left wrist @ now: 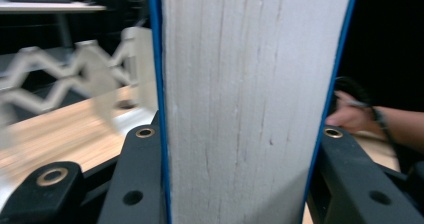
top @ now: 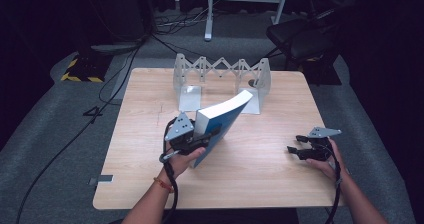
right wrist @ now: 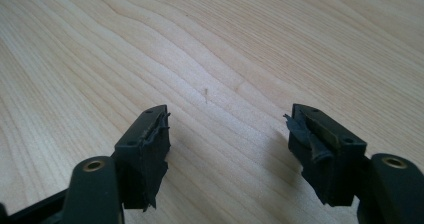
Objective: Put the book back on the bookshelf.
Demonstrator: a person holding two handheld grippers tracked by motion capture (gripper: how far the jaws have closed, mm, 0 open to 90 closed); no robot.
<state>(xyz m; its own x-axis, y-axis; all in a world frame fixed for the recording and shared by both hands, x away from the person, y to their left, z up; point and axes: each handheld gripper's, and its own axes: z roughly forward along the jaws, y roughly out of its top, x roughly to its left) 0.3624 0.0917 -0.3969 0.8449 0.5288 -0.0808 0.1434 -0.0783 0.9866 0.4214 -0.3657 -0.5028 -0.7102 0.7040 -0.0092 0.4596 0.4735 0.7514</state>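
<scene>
Books counted: one thick blue-covered book with a white page block (top: 223, 119)
Book position: raised off the table, tilted, its upper end leaning toward the bookend rack, its lower corner near the left hand
Book in the left gripper view: the white page edge (left wrist: 250, 109) stands upright, a thin blue cover line on each side
Grippers counted: two, one in each hand
Left gripper (top: 200, 138): clamped on the blue book; the black jaws press one against each cover, with the page block between them
Left gripper plate: one grey three-cornered plate sits on top, just beside the book's spine
Left hand (top: 184, 160): wrapped round the gripper body from below; one orange band on the wrist
Right gripper (top: 299, 145): jaws apart, nothing between them; it sits low over the table near the right edge, well apart from the book
Right gripper view: the two black rubber pads (right wrist: 150, 151) stand wide, bare wood grain between them; both pads look frayed at the edges
Bookend racks counted: one grey metal expanding rack with zigzag bars (top: 220, 79), standing at the far side of the table
Rack ends: two upright end plates, one at each end, the gap between them unoccupied
Table: one light wooden rectangular tabletop (top: 260, 179)
Cables: one black cable trails from each gripper toward the near edge
</scene>
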